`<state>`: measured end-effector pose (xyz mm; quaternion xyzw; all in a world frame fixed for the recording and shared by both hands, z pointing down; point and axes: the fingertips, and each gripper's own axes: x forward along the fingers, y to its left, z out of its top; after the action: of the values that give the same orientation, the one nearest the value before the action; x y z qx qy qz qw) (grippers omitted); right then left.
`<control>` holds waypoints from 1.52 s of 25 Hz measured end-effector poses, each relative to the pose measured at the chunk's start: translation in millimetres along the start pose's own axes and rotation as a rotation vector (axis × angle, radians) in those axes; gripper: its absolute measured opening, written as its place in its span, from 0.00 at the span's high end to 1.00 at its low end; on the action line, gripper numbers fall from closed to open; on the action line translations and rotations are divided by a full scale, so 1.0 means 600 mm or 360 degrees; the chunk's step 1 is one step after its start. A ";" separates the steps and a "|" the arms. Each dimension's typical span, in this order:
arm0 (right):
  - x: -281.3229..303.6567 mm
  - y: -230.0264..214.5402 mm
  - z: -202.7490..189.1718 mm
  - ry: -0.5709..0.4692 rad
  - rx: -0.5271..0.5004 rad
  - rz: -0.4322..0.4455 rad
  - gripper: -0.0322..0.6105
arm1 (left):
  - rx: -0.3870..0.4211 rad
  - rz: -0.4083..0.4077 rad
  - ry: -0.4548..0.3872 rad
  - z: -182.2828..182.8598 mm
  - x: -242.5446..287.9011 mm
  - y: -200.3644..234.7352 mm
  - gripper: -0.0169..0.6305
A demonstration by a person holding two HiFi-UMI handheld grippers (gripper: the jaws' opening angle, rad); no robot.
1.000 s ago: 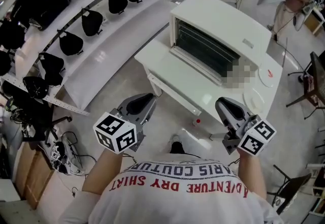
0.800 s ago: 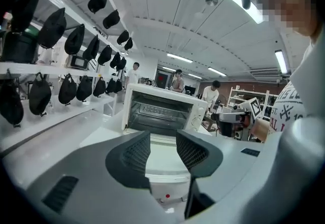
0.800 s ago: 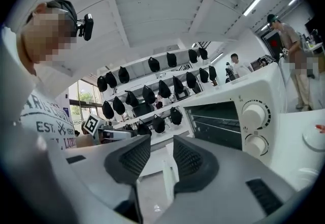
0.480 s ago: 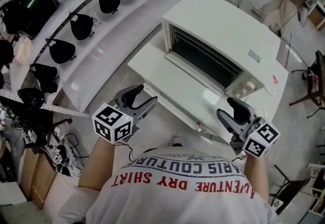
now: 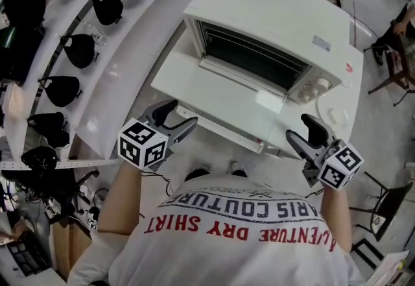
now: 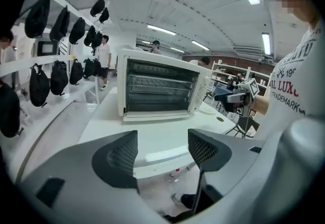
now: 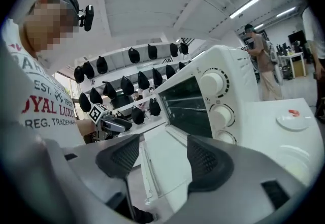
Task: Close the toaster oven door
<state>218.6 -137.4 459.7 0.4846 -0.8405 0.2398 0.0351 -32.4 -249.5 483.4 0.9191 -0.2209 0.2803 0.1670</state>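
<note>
The white toaster oven point(image 5: 279, 15) stands on a white table with its door point(image 5: 220, 90) hinged down flat toward me, dark cavity showing. My left gripper point(image 5: 178, 116) hovers just off the door's front left corner, its jaws opening with nothing between them. My right gripper point(image 5: 299, 129) hangs at the door's front right corner, below the knobs point(image 5: 312, 87), jaws also opening and empty. In the left gripper view the door point(image 6: 152, 139) lies beyond the left gripper point(image 6: 162, 149). In the right gripper view the right gripper point(image 7: 162, 154) points along the door point(image 7: 165, 162) beside the oven point(image 7: 223, 70).
Curved white shelves with several black bags point(image 5: 81, 48) run along the left. The white table point(image 5: 340, 119) extends right of the oven. A chair point(image 5: 389, 64) and people stand at the far right. Floor lies between me and the table.
Both grippers went from shut to open. They have drawn closer to the front edge of the lowered door, and the oven sits nearer in the head view.
</note>
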 end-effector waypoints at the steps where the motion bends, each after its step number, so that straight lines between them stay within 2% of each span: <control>1: -0.001 0.000 -0.013 0.0015 0.0011 -0.0043 0.51 | 0.0025 -0.0011 0.0019 -0.005 0.004 0.009 0.49; 5: -0.004 0.013 -0.061 0.0060 0.0039 -0.0212 0.51 | 0.0085 -0.0111 0.0084 -0.023 0.014 0.037 0.49; 9: 0.003 0.035 -0.120 0.0081 0.0142 -0.0339 0.51 | 0.0128 -0.0189 0.0184 -0.061 0.022 0.071 0.49; 14: 0.016 0.049 -0.185 0.0083 0.0243 -0.0485 0.51 | 0.0122 -0.0252 0.0257 -0.118 0.040 0.101 0.49; 17: 0.026 0.067 -0.223 0.0154 0.0234 -0.0586 0.51 | 0.0154 -0.0313 0.0296 -0.150 0.048 0.109 0.49; 22: 0.060 0.071 -0.268 0.0248 0.0216 -0.0658 0.51 | 0.0153 -0.0364 0.0338 -0.191 0.073 0.125 0.49; 25: 0.068 0.069 -0.294 0.0285 0.0237 -0.0734 0.51 | 0.0225 -0.0391 0.0387 -0.217 0.089 0.125 0.49; 32: 0.088 0.053 -0.332 0.0350 0.0223 -0.0886 0.51 | 0.0326 -0.0432 0.0379 -0.242 0.126 0.131 0.50; 38: 0.109 0.050 -0.336 0.0378 0.0182 -0.0947 0.53 | 0.0360 -0.0458 0.0332 -0.233 0.131 0.131 0.60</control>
<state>124.1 -89.0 645.6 0.6788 -0.6372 0.3208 0.1742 -74.6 -280.6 654.1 0.9201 -0.0360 0.3702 0.1229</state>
